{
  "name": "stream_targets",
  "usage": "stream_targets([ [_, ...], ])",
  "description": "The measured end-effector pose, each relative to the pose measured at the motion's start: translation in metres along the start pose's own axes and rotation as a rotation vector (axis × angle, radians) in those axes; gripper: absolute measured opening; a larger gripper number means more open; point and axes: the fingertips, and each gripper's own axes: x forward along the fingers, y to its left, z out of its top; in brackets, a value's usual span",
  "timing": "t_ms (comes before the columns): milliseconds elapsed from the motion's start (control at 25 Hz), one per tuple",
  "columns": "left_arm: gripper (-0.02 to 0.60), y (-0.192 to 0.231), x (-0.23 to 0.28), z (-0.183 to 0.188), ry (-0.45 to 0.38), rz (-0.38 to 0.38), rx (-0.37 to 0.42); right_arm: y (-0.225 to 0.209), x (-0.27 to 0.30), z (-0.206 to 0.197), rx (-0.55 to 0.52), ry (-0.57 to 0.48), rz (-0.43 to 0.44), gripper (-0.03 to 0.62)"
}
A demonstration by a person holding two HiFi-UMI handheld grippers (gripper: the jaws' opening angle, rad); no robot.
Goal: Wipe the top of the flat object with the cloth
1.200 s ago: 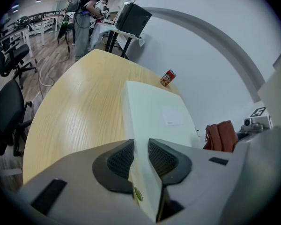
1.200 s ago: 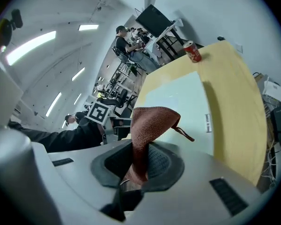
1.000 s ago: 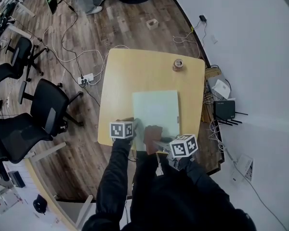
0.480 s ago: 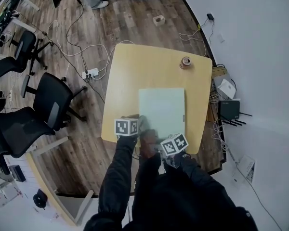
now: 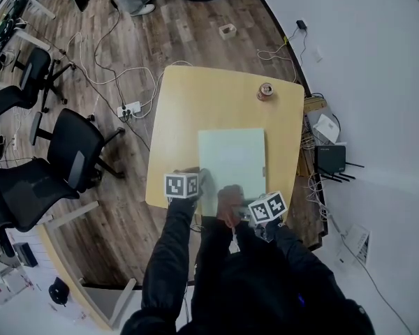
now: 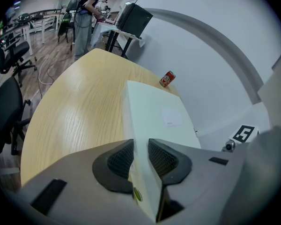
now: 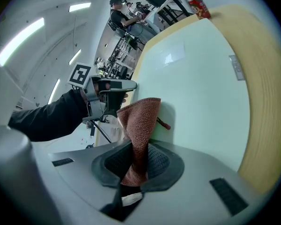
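Right gripper (image 7: 139,161) slid right along near edge of board (image 6: 154,111), fingers (image 7: 113,161) pinching cloth (image 7: 140,121); left gripper (image 6: 140,156) fingers (image 6: 119,159) clamp board edge.

The left hand-held gripper (image 6: 140,161) clamps its jaws on the near edge of a pale flat object (image 6: 154,111) at bottom centre. The object lies on a wooden desk (image 6: 79,111). A red can (image 6: 167,78) stands beyond it, and a person (image 6: 86,18) stands at upper left.

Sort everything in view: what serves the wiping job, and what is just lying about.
Job: pale green flat board; reddish-brown cloth; left tool clamping the board's edge; right tool gripping the cloth.
Lying about: red drink can; black office chair.
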Motion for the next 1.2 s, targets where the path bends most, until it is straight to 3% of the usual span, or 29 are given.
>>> stream_targets([
  [440,0.114,-0.002,0.0,-0.001,-0.004,0.027,0.01,-0.056,-0.053,-0.025,0.015,-0.025,-0.103,0.072],
  [720,0.114,-0.001,0.0,0.0,-0.028,0.083,0.007,-0.073,-0.084,-0.02,-0.008,-0.043,-0.175,0.072],
  [960,0.104,-0.011,-0.017,0.008,-0.097,0.231,0.072,-0.026,-0.122,0.029,-0.086,-0.233,-0.112,0.071],
  [1200,0.083,-0.062,-0.067,0.024,-0.309,0.258,0.099,0.045,-0.168,0.091,-0.325,-0.452,-0.143,0.071],
])
